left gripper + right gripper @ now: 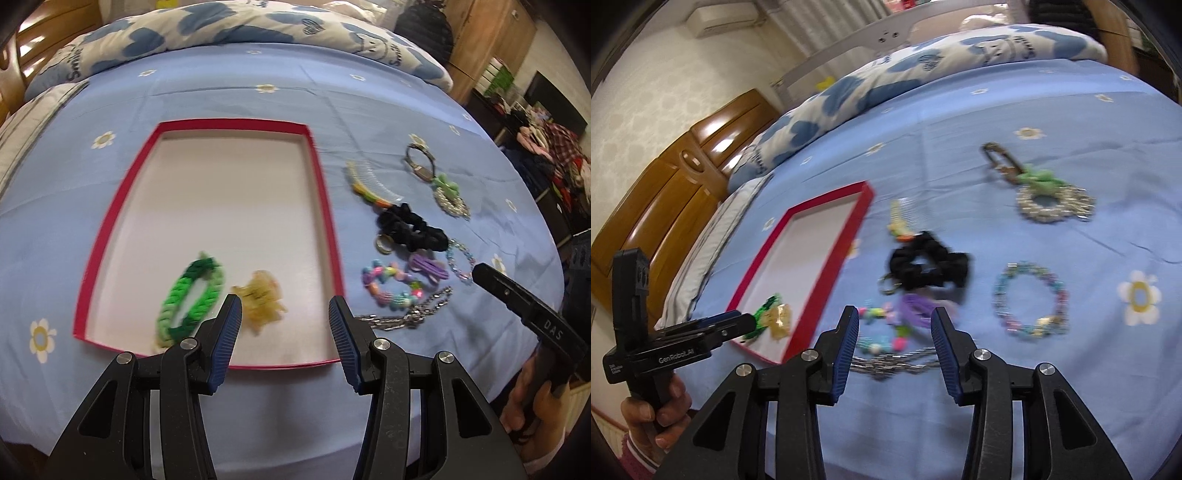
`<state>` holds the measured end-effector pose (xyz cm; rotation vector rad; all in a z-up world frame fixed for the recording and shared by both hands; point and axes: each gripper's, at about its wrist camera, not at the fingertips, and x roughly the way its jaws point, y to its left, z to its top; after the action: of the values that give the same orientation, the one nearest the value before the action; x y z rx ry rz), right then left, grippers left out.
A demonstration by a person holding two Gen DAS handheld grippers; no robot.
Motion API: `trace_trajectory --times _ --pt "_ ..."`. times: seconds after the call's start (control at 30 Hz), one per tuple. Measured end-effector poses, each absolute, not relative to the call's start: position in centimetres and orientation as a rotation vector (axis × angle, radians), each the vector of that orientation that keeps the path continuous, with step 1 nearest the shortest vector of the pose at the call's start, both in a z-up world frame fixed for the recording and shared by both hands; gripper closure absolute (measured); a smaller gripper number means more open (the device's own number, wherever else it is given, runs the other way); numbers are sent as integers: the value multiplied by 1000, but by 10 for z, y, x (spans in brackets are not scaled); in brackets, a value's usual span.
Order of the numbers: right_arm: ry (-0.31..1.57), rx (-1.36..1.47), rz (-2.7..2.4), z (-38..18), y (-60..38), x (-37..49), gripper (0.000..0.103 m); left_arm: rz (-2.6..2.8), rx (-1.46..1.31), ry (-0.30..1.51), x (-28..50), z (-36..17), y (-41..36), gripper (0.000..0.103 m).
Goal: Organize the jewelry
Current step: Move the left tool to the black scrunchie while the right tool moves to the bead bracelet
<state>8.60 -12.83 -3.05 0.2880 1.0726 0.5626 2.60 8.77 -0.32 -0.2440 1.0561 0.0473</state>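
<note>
Readable writing: "GenRobot.AI" in white along the black body of the left hand-held gripper (748,320), seen at lower left of the right wrist view; "DAS" on the black body of the right hand-held gripper (480,272), at right edge of the left wrist view. Partly legible lettering on the blue-and-white duvet (229,26) across the top; not sharp enough to spell out.

Left hand-held gripper (285,312): jaws parted, nothing between the blue pads, poised over the near end of the red-rimmed box (321,177). Right hand-held gripper (894,325): jaws likewise parted and empty, above the silver chain (894,363).

Inside the box, lower part of the white floor: green braided bracelet (192,295) and, just beside it, amber hair claw (260,297). Upper two thirds of the box floor bare.

Right of the box, on the blue flowered bedsheet (221,92): hair comb (371,184), black scrunchie (410,227), ring (384,244), purple clip (428,266), pastel bead bracelet (391,288), pale blue bead bracelet (1030,297), pearl bracelet with green bow (1052,201), wristwatch (421,160). Clustered close, several touching.

Open sheet beyond the box's far rim and along the near bed edge.
</note>
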Motion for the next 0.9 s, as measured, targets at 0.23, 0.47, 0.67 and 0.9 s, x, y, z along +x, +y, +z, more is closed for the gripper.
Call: trace_trajectory --times 0.23,0.47,0.67,0.9 --pt "1071 304 472 -36 -165 92 59 -20 -212 1056 40 0 59 55" --pt "1080 275 404 -44 -185 98 59 -91 -207 1068 62 0 29 55" --pt "1109 259 367 -56 -198 106 59 -152 -164 1062 84 2 -2 55" --pt "1134 220 370 -65 -200 114 59 -212 -138 1097 114 -12 -30 55"
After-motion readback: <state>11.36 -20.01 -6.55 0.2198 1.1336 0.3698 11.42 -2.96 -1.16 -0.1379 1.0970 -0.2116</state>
